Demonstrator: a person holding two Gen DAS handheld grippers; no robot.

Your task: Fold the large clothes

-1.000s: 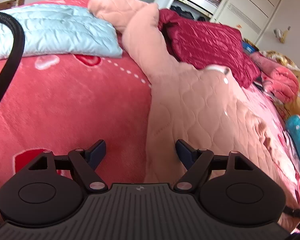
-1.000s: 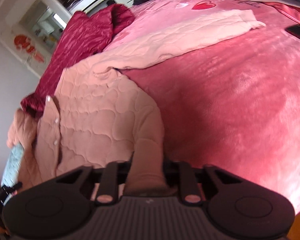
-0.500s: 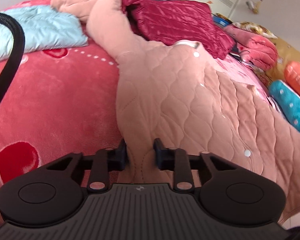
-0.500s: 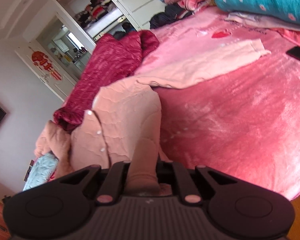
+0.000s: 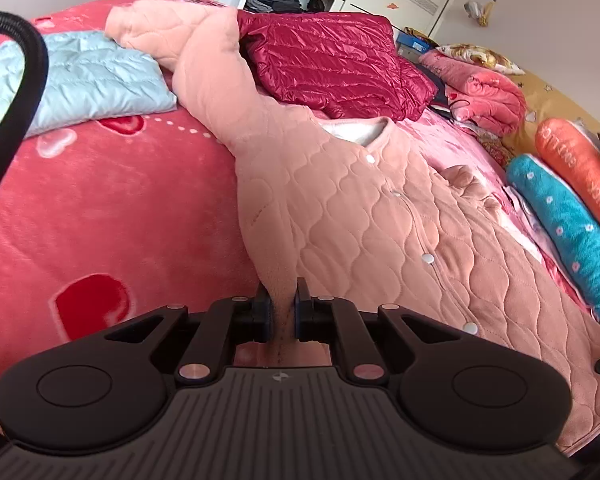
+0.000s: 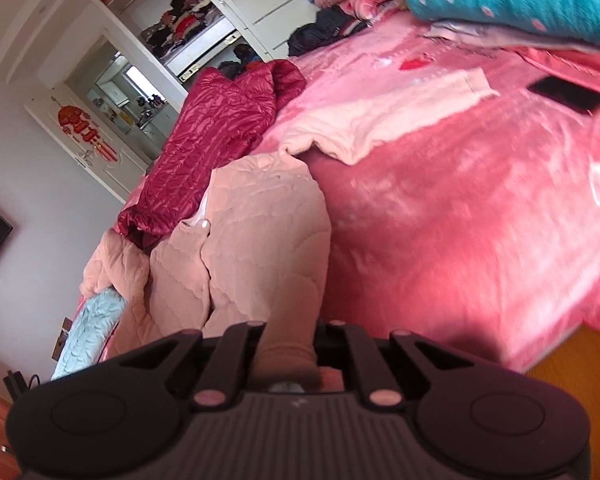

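A large peach quilted jacket [image 5: 380, 224] with white snap buttons lies on a pink bed cover [image 5: 100, 208]. My left gripper [image 5: 282, 312] is shut on the jacket's near left hem edge. One sleeve runs up to the far left over a light blue jacket. In the right wrist view my right gripper [image 6: 288, 344] is shut on the jacket [image 6: 256, 240] at another edge, and the cloth is lifted and bunched. The other sleeve [image 6: 392, 116], pale side up, lies flat across the cover.
A dark red puffer jacket [image 5: 332, 64] and a light blue quilted jacket [image 5: 80, 76] lie at the far side. Teal [image 5: 572, 228] and orange [image 5: 580, 172] bolsters line the right. A black phone [image 6: 568, 94] lies on the cover. A wardrobe stands behind.
My left gripper closed from open onto the jacket's hem. My right gripper, still holding the cloth, lifted and drew the jacket's side up and inward.
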